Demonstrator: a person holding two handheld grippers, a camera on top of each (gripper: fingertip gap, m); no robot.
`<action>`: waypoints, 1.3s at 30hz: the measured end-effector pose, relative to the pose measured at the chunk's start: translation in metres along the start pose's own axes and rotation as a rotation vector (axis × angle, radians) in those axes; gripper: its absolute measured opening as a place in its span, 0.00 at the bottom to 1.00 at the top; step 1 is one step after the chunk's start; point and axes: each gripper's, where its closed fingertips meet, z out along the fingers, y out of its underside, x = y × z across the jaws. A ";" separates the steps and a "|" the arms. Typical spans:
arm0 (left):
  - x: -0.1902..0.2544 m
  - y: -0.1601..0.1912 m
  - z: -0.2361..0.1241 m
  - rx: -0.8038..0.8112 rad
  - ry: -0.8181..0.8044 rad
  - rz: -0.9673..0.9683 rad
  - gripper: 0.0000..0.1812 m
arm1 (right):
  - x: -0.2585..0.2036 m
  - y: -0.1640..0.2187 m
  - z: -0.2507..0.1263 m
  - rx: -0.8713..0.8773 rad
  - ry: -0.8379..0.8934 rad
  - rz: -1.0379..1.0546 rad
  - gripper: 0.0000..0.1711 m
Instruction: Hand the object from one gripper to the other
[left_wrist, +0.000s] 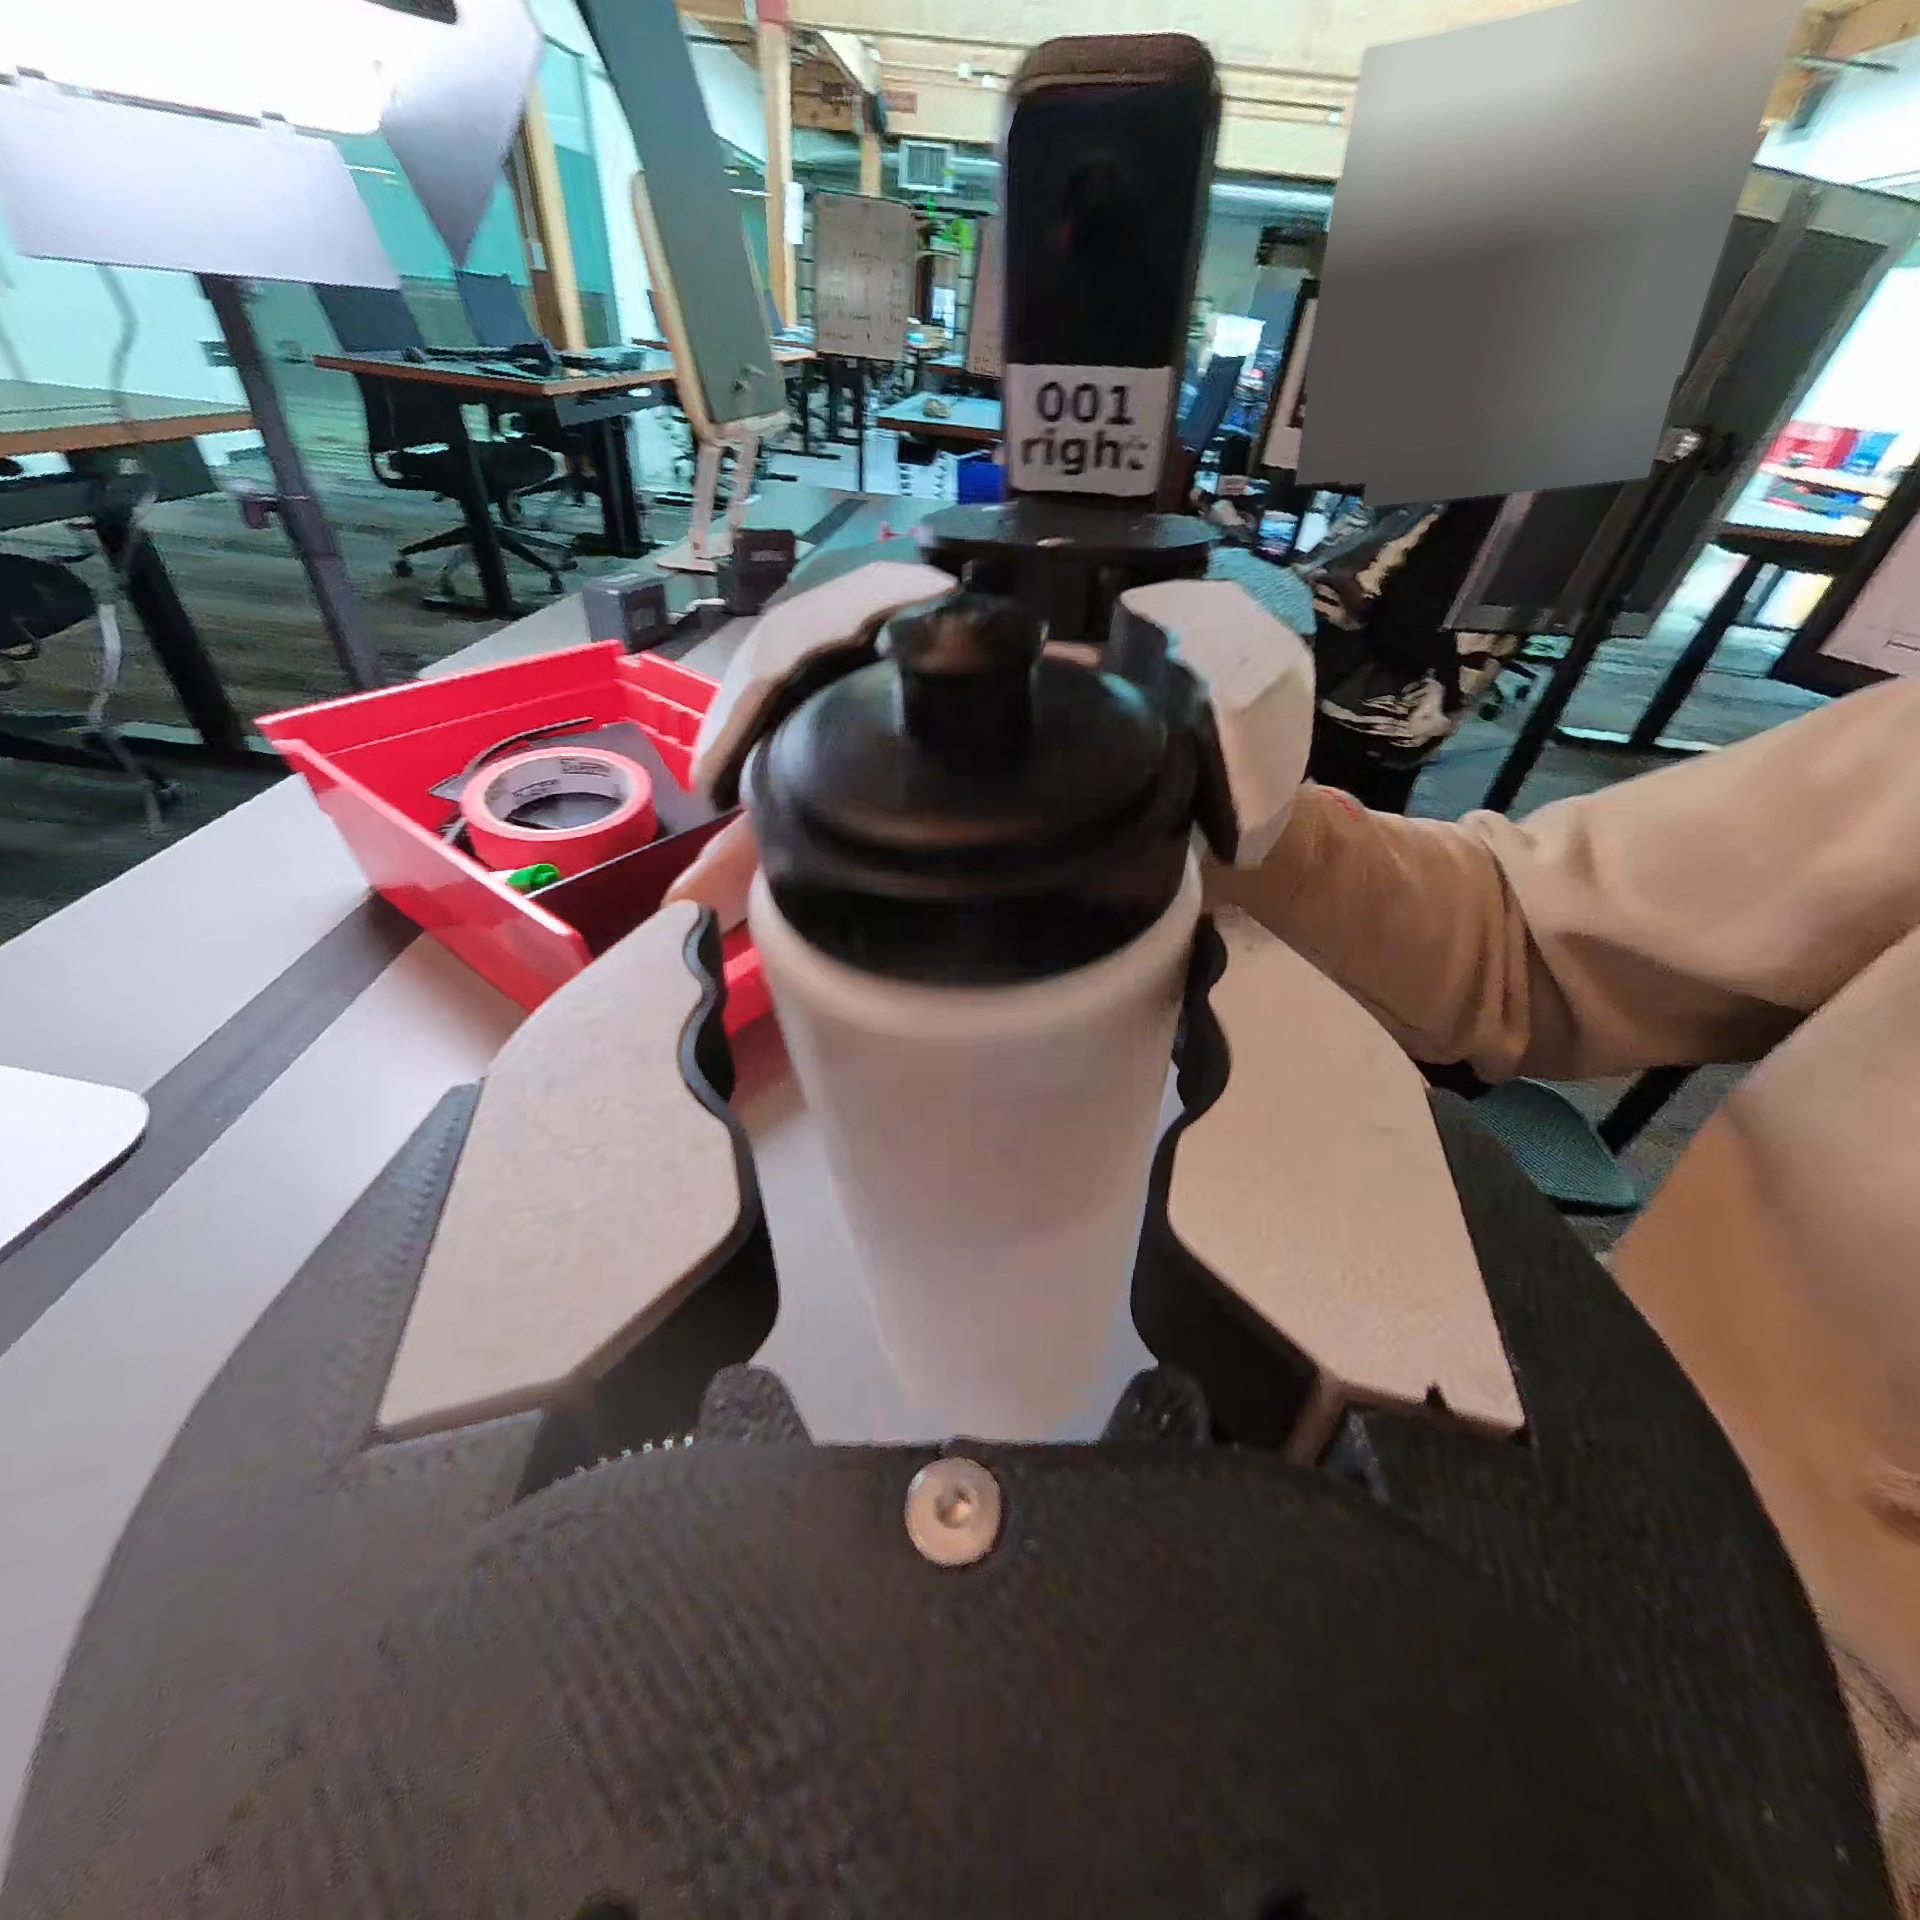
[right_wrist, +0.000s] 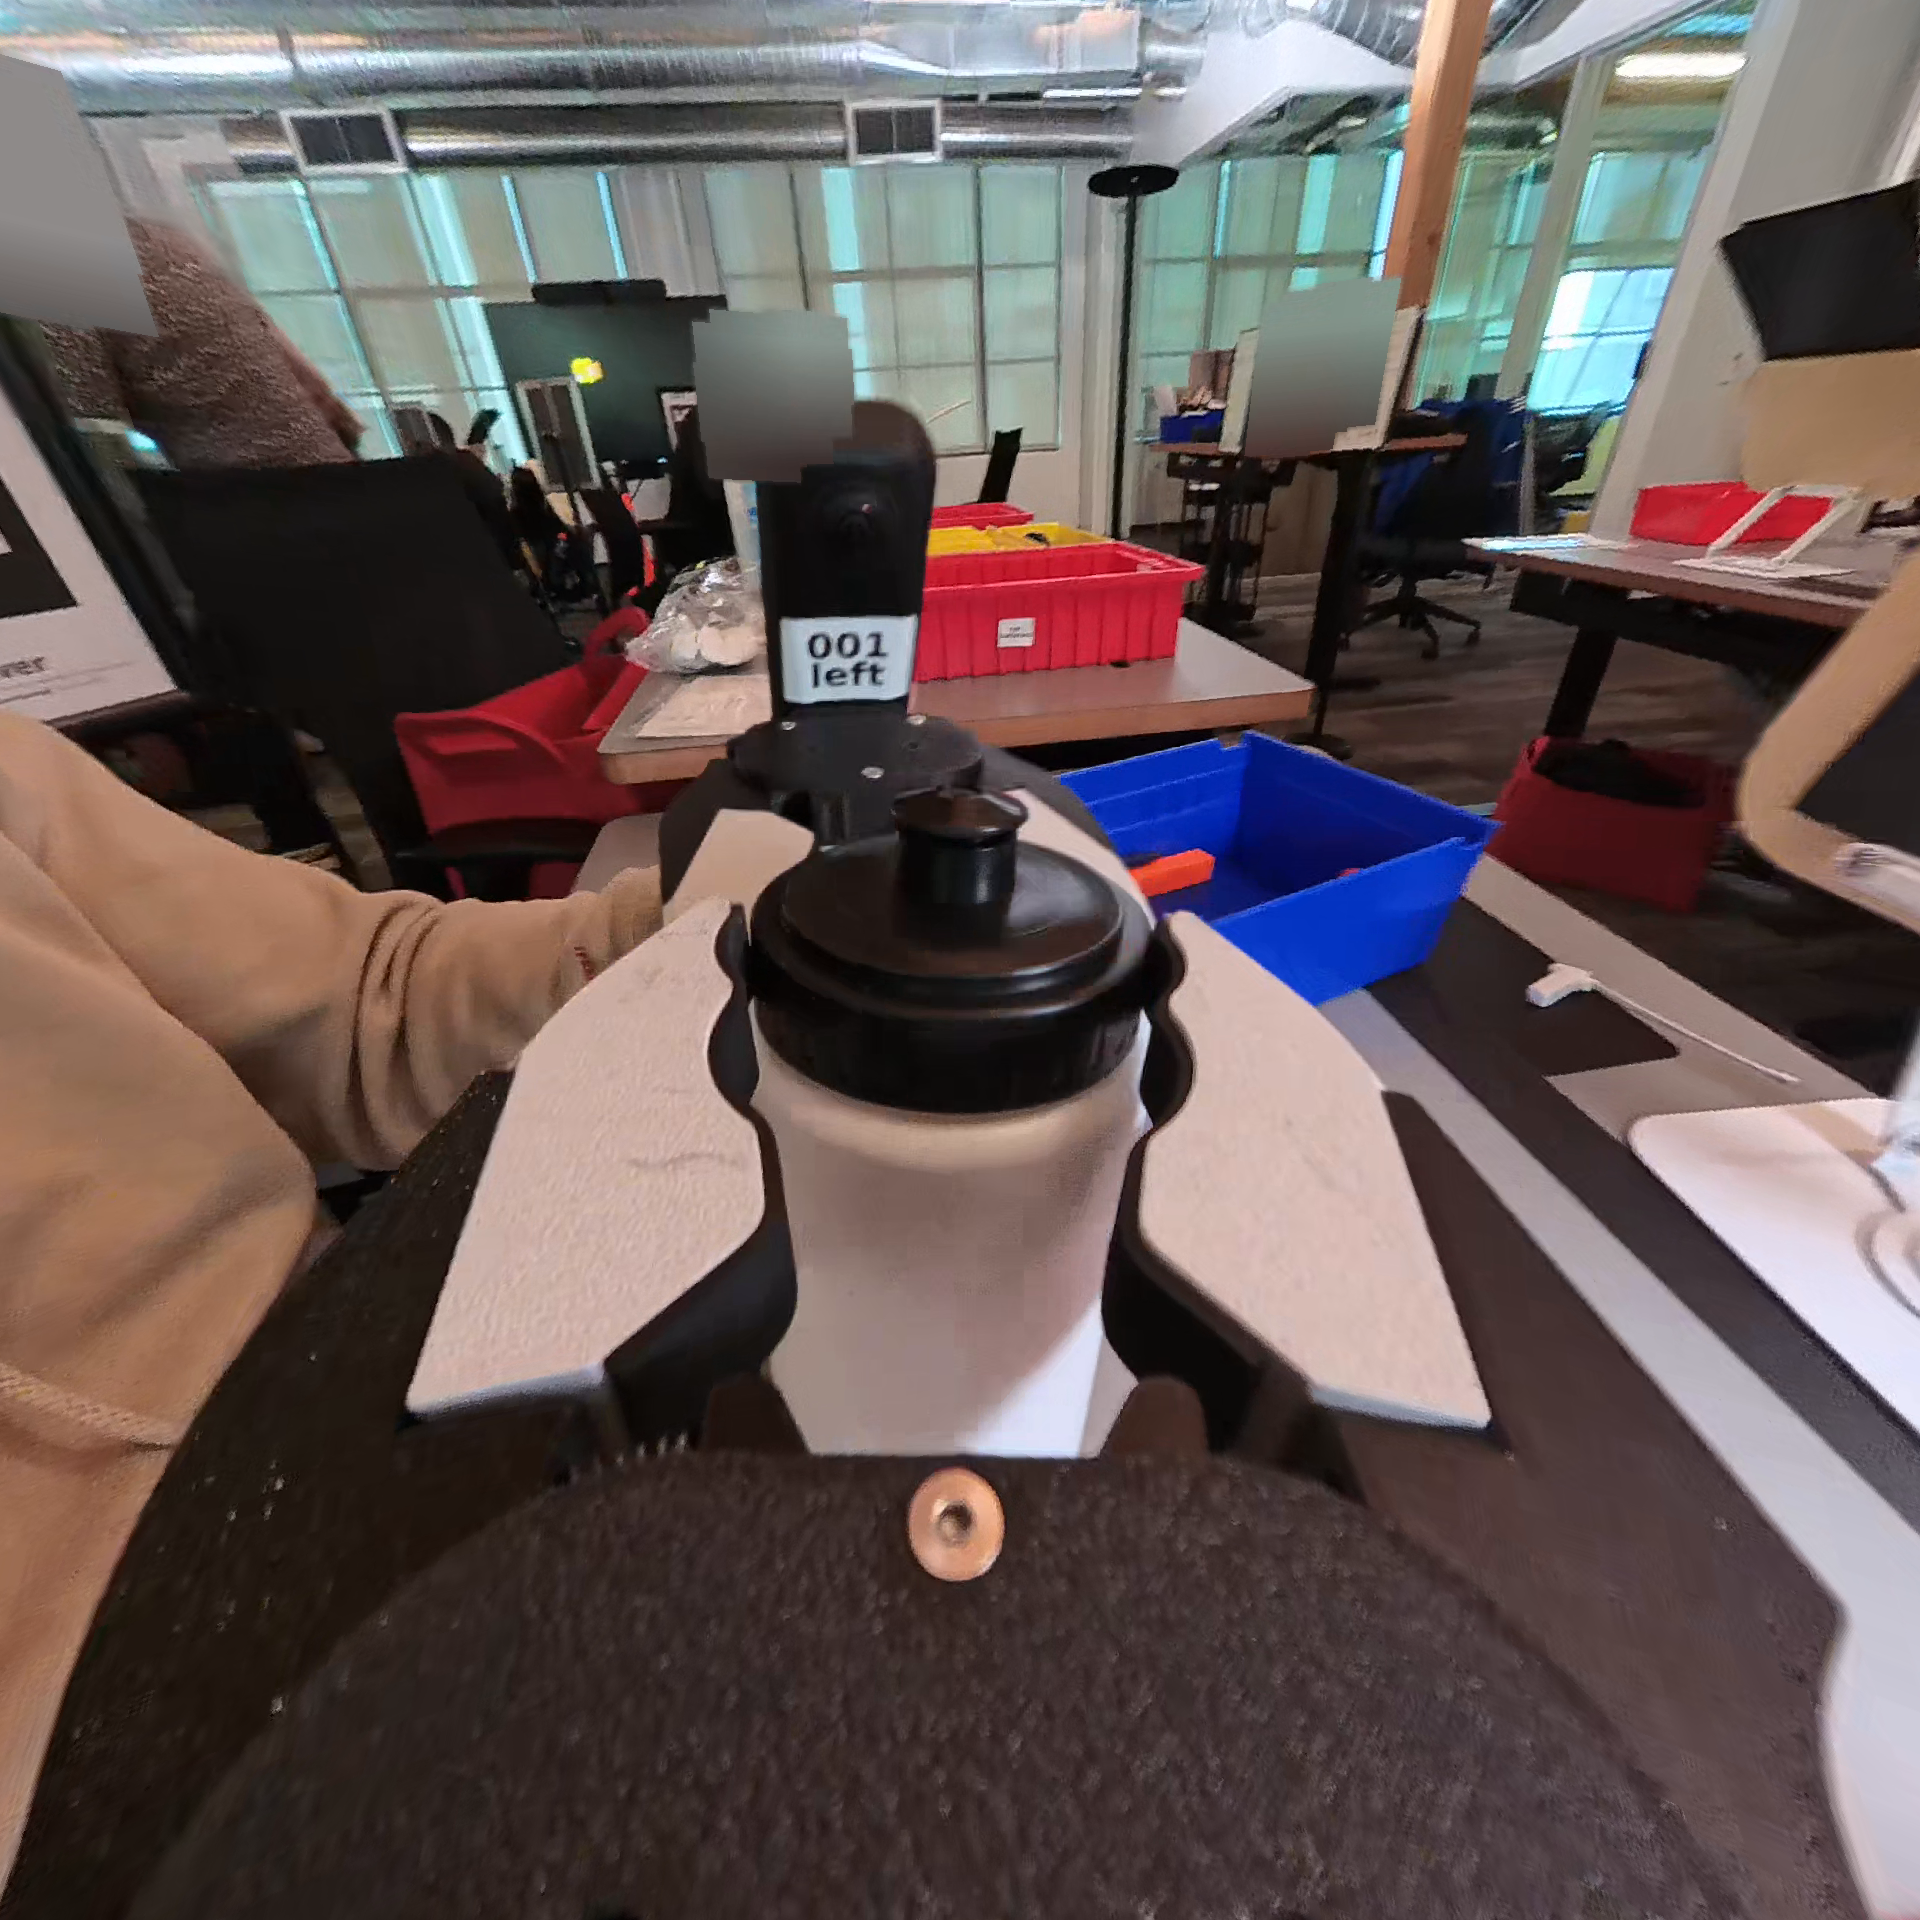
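- The bottle (left_wrist: 977, 1122), white with a black cap (left_wrist: 966, 810), stands upright in the air between the two grippers, above the grey desk (left_wrist: 208, 935).
- The left gripper (left_wrist: 956, 997) faces the bottle head-on; its white fingers (left_wrist: 582, 1174) close on both sides of the white body just below the cap, the black wavy pads pressed to it.
- In the left wrist view the right gripper (left_wrist: 997, 727) shows on the far side, its fingers (left_wrist: 1236, 686) wrapped round the cap from behind.
- In the right wrist view the right gripper (right_wrist: 951, 1008) has its fingers (right_wrist: 613, 1164) shut against the bottle (right_wrist: 945, 1236) at the cap's (right_wrist: 945, 956) lower rim and the top of the white body, touching on both sides.
- The left gripper (right_wrist: 883, 842) shows beyond the bottle there, mostly hidden behind it; one finger (right_wrist: 727, 847) peeks out beside the cap.
- So both grippers grip the bottle at once, from opposite sides.
- A beige sleeve (left_wrist: 1538, 935) reaches to the right gripper; another sleeve (right_wrist: 260, 997) reaches to the left one.
- A red bin (left_wrist: 447, 821) with a roll of red tape (left_wrist: 561, 805) sits on the desk behind the bottle in the left view.
- A blue bin (right_wrist: 1340, 894) sits on the desk beyond the bottle in the right view.
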 end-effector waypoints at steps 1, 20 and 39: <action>0.005 0.001 0.002 -0.008 0.021 0.005 0.46 | -0.005 0.003 0.005 -0.007 -0.023 0.009 0.42; -0.011 -0.009 -0.017 -0.046 -0.075 -0.030 0.46 | -0.002 0.048 0.025 -0.142 -0.029 -0.024 0.50; 0.001 0.014 0.009 -0.047 0.036 -0.059 0.46 | 0.002 0.003 0.004 0.104 -0.006 -0.019 0.50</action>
